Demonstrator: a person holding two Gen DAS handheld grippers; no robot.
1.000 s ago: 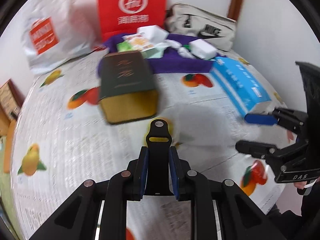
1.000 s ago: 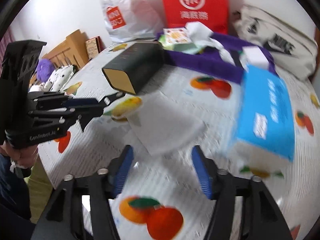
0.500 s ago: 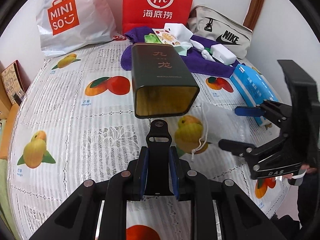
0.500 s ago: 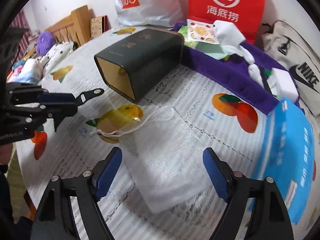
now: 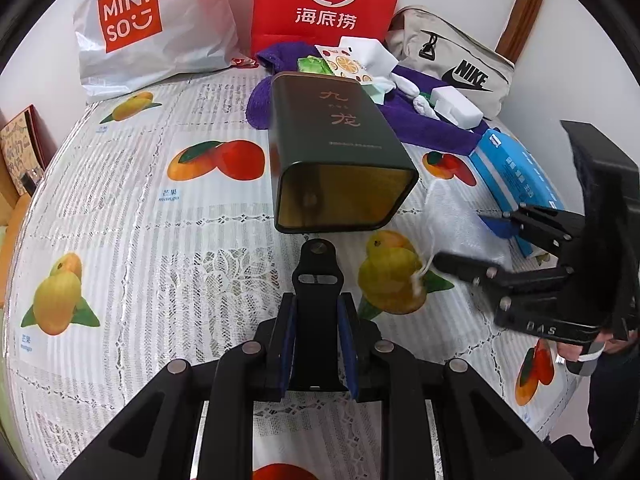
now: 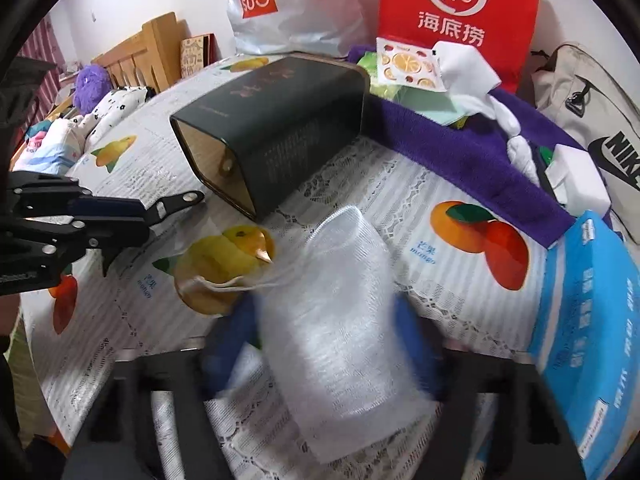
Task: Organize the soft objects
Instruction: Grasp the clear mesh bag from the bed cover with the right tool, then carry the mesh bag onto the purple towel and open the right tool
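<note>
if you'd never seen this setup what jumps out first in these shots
The dark green tin lying on its side in the middle of the fruit-print tablecloth, its open gold mouth facing the left claw. Next, the white mesh drawstring pouch flat on the cloth, between the blue pads of the right claw. Behind, a red bag and a white Miniso bag stand against the wall.

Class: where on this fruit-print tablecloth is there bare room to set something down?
Bare cloth lies left of the dark green open tin, below the white Miniso bag. It is crowded around the purple towel, blue tissue pack and white mesh pouch.
</note>
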